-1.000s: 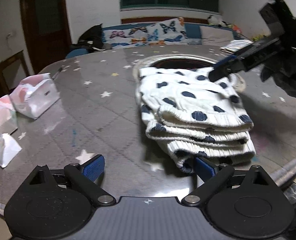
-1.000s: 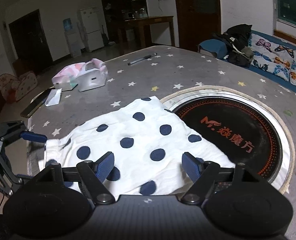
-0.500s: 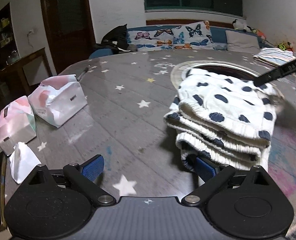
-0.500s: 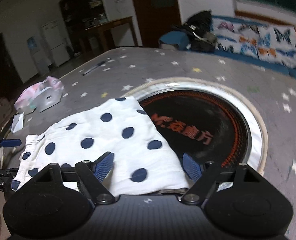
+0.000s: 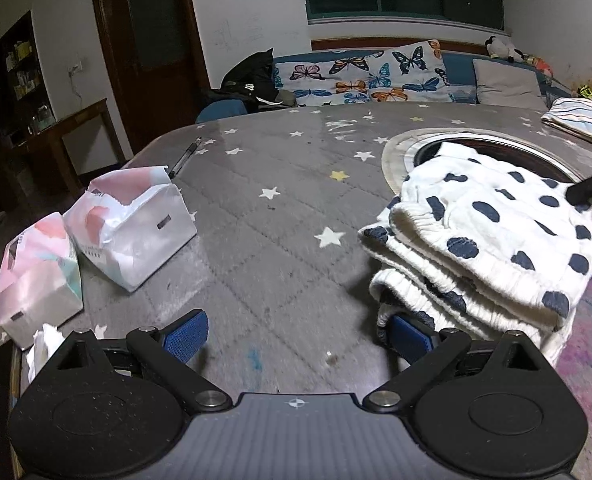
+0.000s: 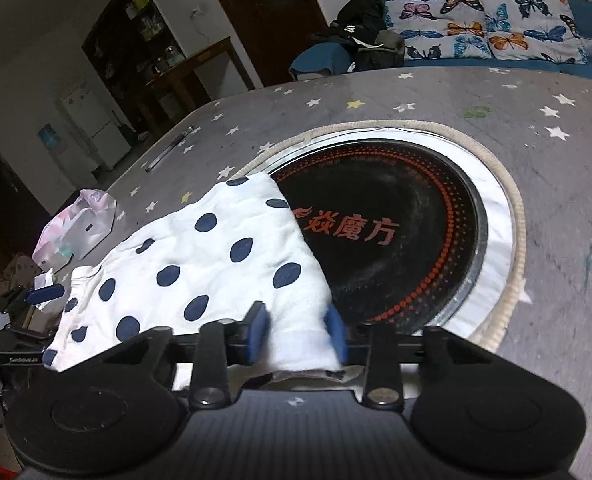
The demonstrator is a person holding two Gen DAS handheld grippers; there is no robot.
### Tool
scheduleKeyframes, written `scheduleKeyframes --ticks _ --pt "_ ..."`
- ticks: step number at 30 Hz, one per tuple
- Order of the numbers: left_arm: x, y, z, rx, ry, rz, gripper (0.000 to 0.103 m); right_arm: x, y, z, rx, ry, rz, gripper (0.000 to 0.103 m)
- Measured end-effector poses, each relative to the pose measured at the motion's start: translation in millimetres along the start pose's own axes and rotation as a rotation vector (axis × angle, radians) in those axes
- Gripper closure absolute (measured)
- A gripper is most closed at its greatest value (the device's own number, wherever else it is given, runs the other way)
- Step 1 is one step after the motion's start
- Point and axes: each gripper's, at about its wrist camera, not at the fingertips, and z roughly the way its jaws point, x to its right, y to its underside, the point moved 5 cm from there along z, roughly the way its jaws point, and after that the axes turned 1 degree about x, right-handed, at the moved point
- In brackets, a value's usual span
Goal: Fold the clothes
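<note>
A folded white garment with dark blue dots (image 5: 491, 240) lies in layers on the grey star-patterned table (image 5: 288, 216), partly over the round black cooktop (image 6: 395, 236). My left gripper (image 5: 296, 334) is open at the near table edge; its right pad touches the garment's lower elastic hem. My right gripper (image 6: 296, 330) has its jaws narrowed onto the near edge of the garment (image 6: 216, 256), pinching a fold of white cloth. A dark finger of the right gripper shows at the right edge of the left wrist view (image 5: 591, 188).
Two pink-and-white tissue packs (image 5: 132, 224) and a loose tissue (image 5: 44, 344) sit at the left. A pen (image 5: 186, 156) lies beyond them. Folded striped clothes (image 5: 583, 118) rest at the far right. A sofa with butterfly cushions (image 5: 367, 72) stands behind the table.
My right gripper has closed from wide open onto the garment's near edge and swung right. My left gripper has drifted left, so the garment now sits at its right side.
</note>
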Motion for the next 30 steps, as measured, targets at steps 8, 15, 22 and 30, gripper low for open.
scheduleKeyframes --ticks 8,15,22,30 --pt "-2 -10 12 -0.001 0.0 0.021 0.002 -4 18 -21 0.023 -0.006 0.029 0.088" --pt "0 -10 12 0.009 0.031 0.032 0.003 -10 45 -43 0.037 0.014 0.065 0.091" --pt "-6 -16 5 0.031 0.015 0.019 0.003 -16 53 -59 0.07 0.043 0.039 0.076" --pt "9 -38 -30 0.137 0.081 -0.054 0.005 -44 31 -58 0.115 0.062 -0.112 0.063"
